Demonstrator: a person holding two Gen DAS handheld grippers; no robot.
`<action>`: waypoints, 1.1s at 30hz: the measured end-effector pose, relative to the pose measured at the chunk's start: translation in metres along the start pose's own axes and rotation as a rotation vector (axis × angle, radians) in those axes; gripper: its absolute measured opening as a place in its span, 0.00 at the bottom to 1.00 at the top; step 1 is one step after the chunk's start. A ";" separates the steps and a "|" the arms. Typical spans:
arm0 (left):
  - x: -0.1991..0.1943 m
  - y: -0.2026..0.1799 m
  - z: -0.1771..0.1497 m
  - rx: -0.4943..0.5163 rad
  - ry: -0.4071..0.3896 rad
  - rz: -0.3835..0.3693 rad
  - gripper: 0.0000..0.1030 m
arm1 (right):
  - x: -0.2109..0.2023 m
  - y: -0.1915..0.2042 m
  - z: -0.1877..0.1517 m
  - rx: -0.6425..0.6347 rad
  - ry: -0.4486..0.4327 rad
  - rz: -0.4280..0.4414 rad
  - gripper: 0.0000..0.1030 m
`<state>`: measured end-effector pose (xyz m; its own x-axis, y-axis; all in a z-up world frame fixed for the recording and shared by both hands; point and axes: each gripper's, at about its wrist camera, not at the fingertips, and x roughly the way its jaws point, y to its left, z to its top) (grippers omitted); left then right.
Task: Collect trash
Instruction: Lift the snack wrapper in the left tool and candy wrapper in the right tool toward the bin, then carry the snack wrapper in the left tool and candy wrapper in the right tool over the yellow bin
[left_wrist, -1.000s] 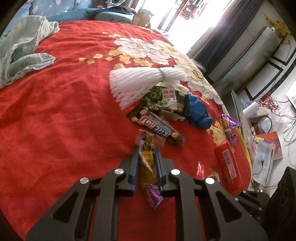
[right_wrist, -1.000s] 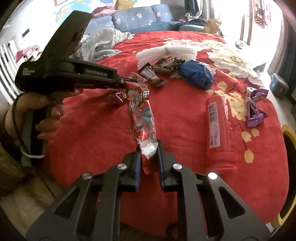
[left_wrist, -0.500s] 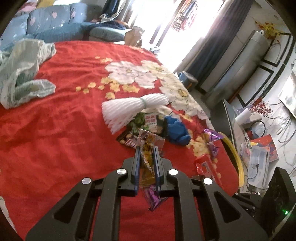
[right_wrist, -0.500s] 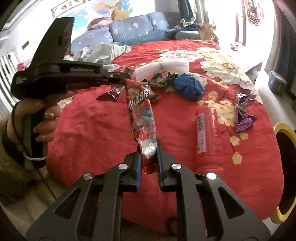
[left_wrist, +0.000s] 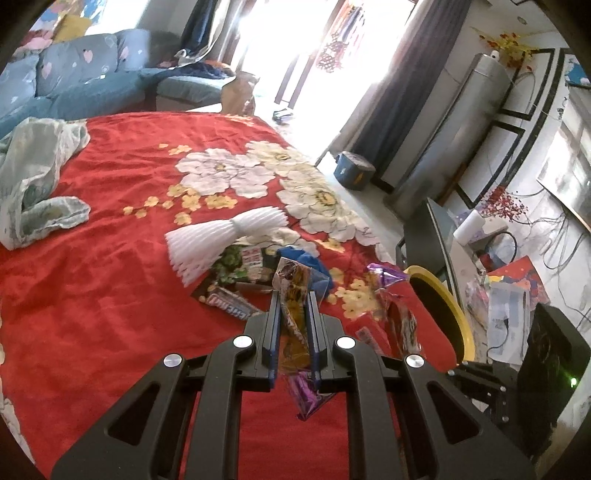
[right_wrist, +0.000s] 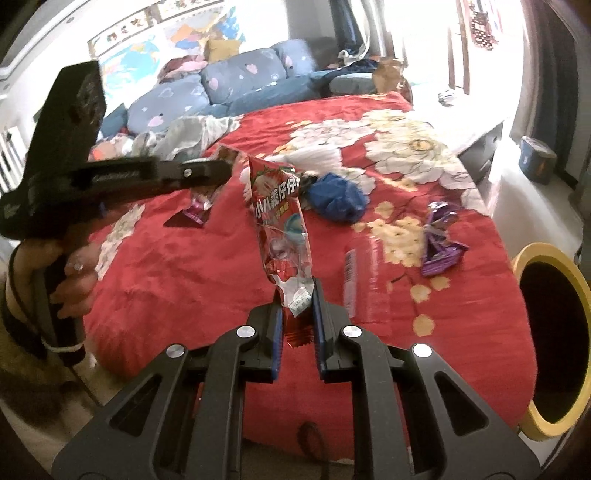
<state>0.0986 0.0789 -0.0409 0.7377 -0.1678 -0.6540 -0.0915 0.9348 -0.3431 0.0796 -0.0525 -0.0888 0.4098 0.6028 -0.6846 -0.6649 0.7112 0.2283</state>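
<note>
Both hands are loaded right now: the left hand-held gripper (left_wrist: 291, 314) is clamped on a yellowish snack wrapper (left_wrist: 293, 291) with a purple tail hanging below the jaws, and the right hand-held gripper (right_wrist: 298, 306) is pinching the bottom end of a long red candy bag (right_wrist: 277, 218), which stands up out of it. So this looks like the carry step, with both pieces lifted off the red bed (right_wrist: 207, 258). The yellow-rimmed bin (right_wrist: 546, 321) sits just off the bed's right edge, so the next move is probably swinging over its opening and letting go. A purple wrapper (right_wrist: 439, 243), blue wad (right_wrist: 338, 197) and chocolate bar (left_wrist: 229, 304) are left on the bed.
</note>
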 end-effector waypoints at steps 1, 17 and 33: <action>-0.001 -0.003 0.000 0.005 -0.002 -0.002 0.12 | -0.002 -0.003 0.001 0.007 -0.006 -0.004 0.09; -0.006 -0.041 0.004 0.072 -0.037 -0.046 0.12 | -0.026 -0.040 0.008 0.090 -0.066 -0.064 0.09; 0.008 -0.077 0.004 0.120 -0.023 -0.101 0.12 | -0.047 -0.086 0.008 0.191 -0.113 -0.132 0.09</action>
<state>0.1142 0.0064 -0.0166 0.7543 -0.2568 -0.6042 0.0636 0.9446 -0.3221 0.1229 -0.1393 -0.0705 0.5599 0.5292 -0.6376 -0.4755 0.8354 0.2758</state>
